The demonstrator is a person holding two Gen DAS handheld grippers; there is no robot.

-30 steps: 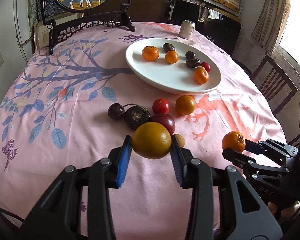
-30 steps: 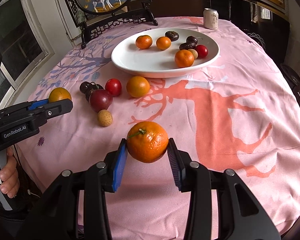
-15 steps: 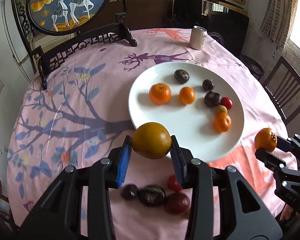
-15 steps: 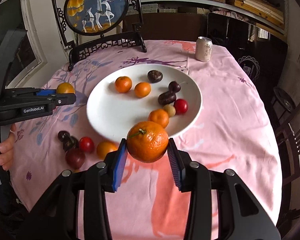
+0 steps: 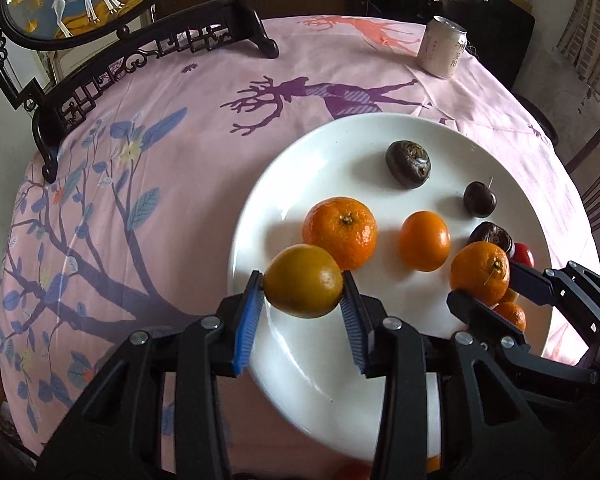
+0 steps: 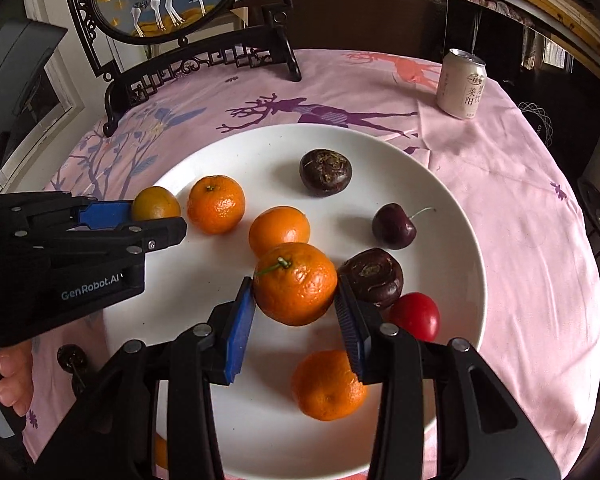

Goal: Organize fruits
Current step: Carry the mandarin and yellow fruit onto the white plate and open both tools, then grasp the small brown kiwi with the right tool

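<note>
Holding a stemmed mandarin (image 6: 295,283) clamped in my right gripper (image 6: 296,312) above the white plate (image 6: 456,216), with the left gripper (image 5: 302,305) clamped on a yellowish orange (image 5: 303,281) over the plate's left rim, I judge both need only lowering.

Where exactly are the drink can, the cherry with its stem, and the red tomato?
pale drink can (image 6: 462,85), right wrist view, middle of its printed side
dark cherry with thin stem (image 6: 393,226), right wrist view, centre of its body
small red tomato (image 6: 415,316), right wrist view, its glossy front
</note>
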